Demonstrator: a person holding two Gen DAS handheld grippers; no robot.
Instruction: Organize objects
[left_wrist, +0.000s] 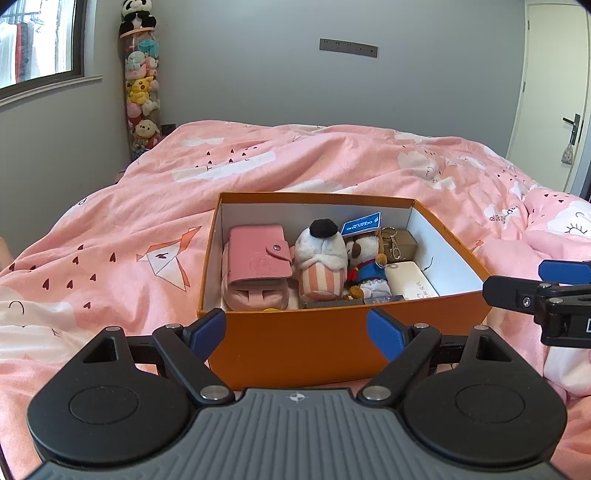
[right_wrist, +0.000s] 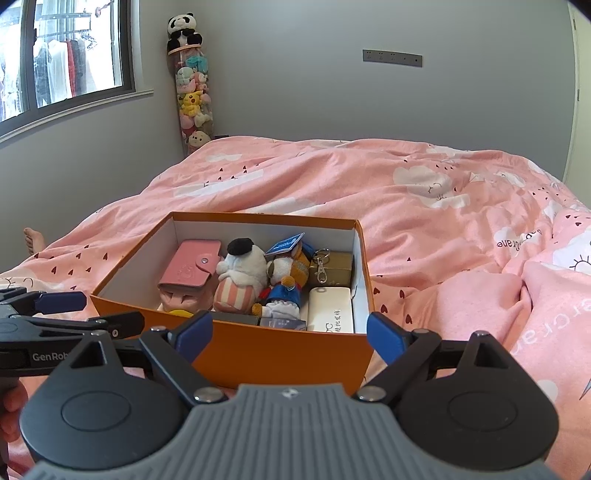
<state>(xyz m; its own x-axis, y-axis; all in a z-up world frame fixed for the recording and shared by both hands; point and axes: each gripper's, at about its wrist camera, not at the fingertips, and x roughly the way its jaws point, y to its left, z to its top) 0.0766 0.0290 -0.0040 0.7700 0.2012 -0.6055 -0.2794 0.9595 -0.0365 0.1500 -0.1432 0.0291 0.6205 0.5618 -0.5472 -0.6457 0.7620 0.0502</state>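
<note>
Left wrist view: both grippers, left gripper (left_wrist: 295, 325) and right gripper (right_wrist: 290, 330), fingers spread and empty beside the packed orange box (left_wrist: 332, 343); soft duvet (left_wrist: 110, 240) could tip it if nudged.

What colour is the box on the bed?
The open cardboard box is orange outside and white inside, clearest in the right wrist view.
</note>
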